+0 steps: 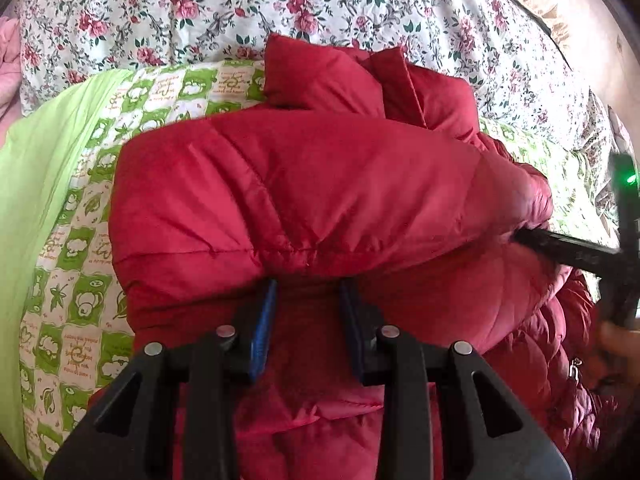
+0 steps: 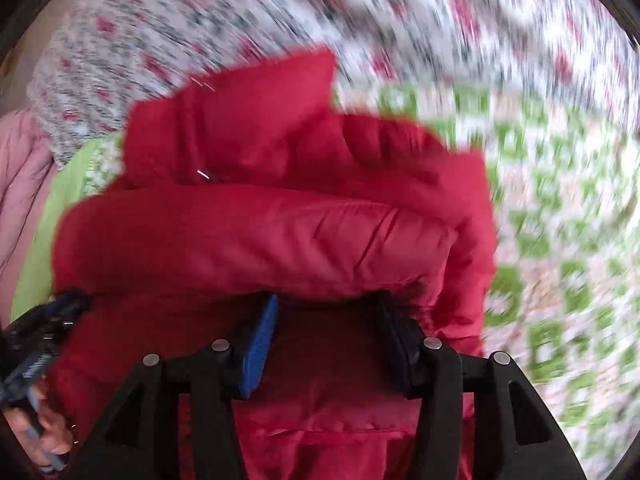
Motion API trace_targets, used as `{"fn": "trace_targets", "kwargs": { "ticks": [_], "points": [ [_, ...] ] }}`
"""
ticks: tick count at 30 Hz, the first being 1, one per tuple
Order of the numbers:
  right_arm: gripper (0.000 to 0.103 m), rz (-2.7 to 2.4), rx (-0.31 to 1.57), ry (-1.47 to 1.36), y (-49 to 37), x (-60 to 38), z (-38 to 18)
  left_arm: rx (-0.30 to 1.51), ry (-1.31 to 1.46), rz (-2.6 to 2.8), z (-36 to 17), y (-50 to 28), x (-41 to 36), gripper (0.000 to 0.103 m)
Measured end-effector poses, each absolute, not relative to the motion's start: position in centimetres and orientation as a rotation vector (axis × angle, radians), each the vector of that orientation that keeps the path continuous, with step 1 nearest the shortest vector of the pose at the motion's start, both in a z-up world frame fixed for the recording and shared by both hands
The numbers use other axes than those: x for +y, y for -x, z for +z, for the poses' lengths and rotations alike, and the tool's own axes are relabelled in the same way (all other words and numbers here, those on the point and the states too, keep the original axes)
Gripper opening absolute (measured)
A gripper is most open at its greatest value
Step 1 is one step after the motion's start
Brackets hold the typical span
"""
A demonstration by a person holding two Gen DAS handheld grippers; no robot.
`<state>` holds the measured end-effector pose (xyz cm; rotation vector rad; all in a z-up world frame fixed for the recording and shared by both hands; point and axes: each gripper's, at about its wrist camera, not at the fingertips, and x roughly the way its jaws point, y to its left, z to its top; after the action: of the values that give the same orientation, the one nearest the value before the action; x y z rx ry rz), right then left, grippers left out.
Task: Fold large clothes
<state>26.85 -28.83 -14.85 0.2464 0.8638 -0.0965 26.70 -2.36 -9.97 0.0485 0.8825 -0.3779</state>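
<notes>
Closest to you, your left gripper (image 1: 308, 292) has its two fingers a little apart, with a thick bit of the red puffy jacket (image 1: 320, 184) squeezed between them. The tips go under a fat roll of the jacket, so you cannot see them. It looks like you hold that edge so the folded part does not flop back open.

Your right gripper (image 2: 326, 304) does the same job on its side. Its fingers are set a bit wider, and red cloth fills the gap. They seem to be pinching it, but the tips hide under the roll, so I can't be fully sure. That view is smeared, so I think that hand is moving fast.

Holding both sides at once makes sense. A big puffy coat is soft and springy, and one grip would let it sag.

The jacket lies on the bed right in front of you, bunched into a thick bundle. Its collar (image 1: 320, 76) sticks up at the far end.

Under the jacket is a green and white checked cover (image 1: 80, 280) with little pictures and tiny brown writing. The writing is too small to read. Farther off is a flowered sheet (image 1: 320, 4) with red roses. At the far left edge sits something pink (image 1: 8, 64). I see no tag on the jacket.
</notes>
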Motion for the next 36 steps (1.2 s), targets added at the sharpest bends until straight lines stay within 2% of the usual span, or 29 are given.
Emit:
{"fn": "trace_targets", "kwargs": {
  "ticks": [3,12,20,24,36],
  "points": [
    [0.05,-0.076,0.84,-0.261,-27.0,-29.6,-16.6,0.888,-0.05,-0.376,-10.6,-27.0,-2.4,0.03],
    [0.05,-0.082,0.843,-0.259,-27.8,-29.7,-17.1,0.876,-0.048,-0.362,-12.0,-27.9,-2.7,0.03],
    [0.053,-0.073,0.759,-0.249,-24.1,-28.6,-12.1,0.864,-0.058,-0.345,-12.1,-27.7,-2.7,0.03],
    [0.049,-0.089,0.892,-0.243,-26.4,-29.8,-16.0,0.864,-0.06,-0.348,-12.0,-27.6,-2.7,0.03],
    [0.049,-0.077,0.882,-0.258,-27.3,-30.3,-16.9,0.882,-0.089,-0.299,-11.8,-27.7,-3.4,0.03]
  ]
}}
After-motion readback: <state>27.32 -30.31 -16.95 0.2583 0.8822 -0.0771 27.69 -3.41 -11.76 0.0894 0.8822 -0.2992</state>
